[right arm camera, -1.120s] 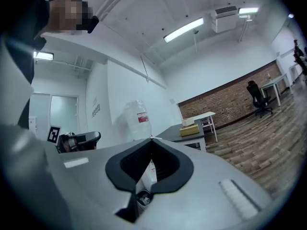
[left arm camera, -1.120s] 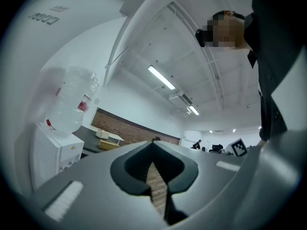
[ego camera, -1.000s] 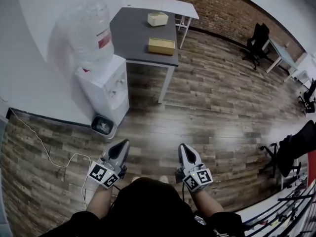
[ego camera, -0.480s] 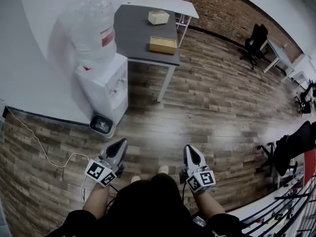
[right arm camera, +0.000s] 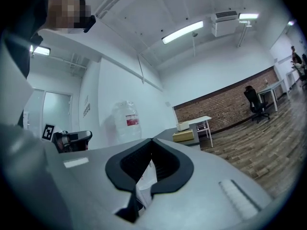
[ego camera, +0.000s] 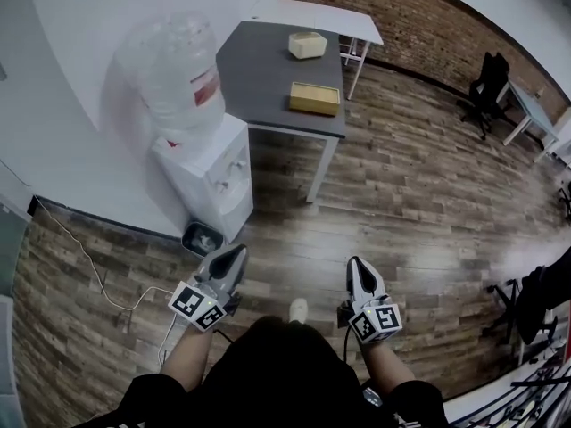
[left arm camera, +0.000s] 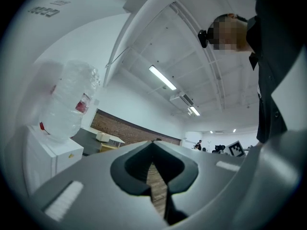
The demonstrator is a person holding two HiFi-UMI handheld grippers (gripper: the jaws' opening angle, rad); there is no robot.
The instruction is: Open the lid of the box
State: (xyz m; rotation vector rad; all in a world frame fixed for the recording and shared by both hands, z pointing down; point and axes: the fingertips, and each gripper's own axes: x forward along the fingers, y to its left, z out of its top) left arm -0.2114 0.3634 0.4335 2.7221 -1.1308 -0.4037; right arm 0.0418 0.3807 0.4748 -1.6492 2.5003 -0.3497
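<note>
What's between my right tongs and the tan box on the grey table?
Head view: only wooden floor and the grey table's front edge separate the right tongs from the tan box.

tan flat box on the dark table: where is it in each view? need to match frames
Head view: tan flat box sits upper centre, at the near end of the dark table.
Left gripper view: low, left of centre.
Right gripper view: just right of centre.
Shared landmark: the water bottle, left of the box in all three.
</note>
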